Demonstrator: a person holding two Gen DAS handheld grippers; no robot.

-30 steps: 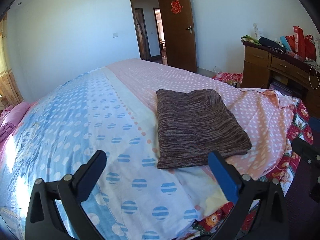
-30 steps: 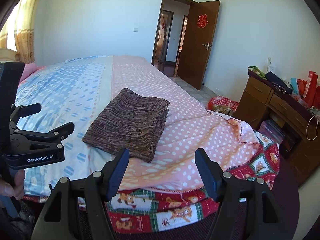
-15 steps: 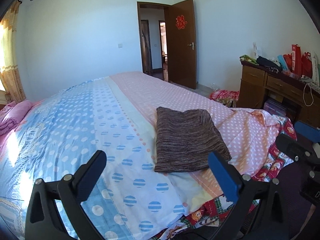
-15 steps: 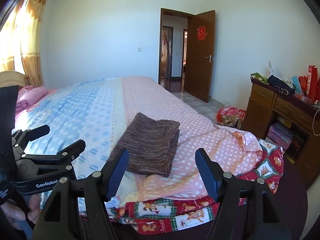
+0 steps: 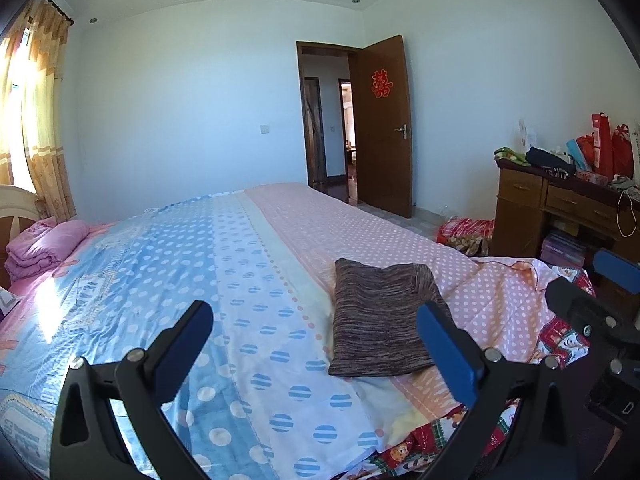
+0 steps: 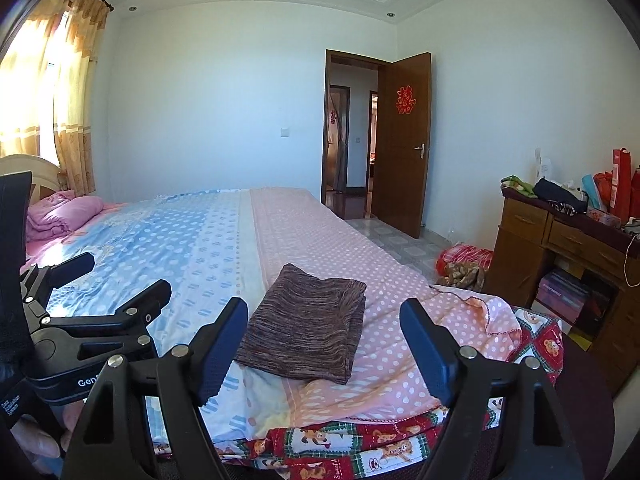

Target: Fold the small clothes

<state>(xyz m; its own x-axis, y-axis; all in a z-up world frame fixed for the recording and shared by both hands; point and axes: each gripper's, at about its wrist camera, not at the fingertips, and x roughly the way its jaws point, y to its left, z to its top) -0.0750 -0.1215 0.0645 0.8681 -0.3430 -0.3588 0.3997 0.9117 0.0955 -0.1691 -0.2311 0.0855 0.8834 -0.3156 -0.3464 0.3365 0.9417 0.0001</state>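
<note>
Lying flat near the foot edge of the bed, a brown striped knit garment [image 5: 380, 320] is folded into a neat rectangle, with layered edges showing on its right side in the right wrist view [image 6: 308, 328]. It rests on a polka-dot quilt [image 5: 240, 280], mostly on the pink half just beside the pale centre strip, with the blue half to its left. Nothing touches the garment.

The left gripper [image 5: 314, 330] hangs in front of the bed with its blue-padded jaws spread wide and nothing between them. The right gripper [image 6: 324, 334] is likewise held off the bed; its jaws are opening, and they pinch nothing. In the right wrist view the left gripper's black body [image 6: 80, 324] appears at the left, with part of a hand [image 6: 36, 440] below it.

A red patchwork blanket [image 6: 360, 448] hangs under the quilt's edge. Folded pink bedding [image 5: 44, 244] sits at the headboard end. Beyond the bed stand an open brown door [image 5: 384, 124] and a cluttered wooden dresser [image 6: 560, 240].
</note>
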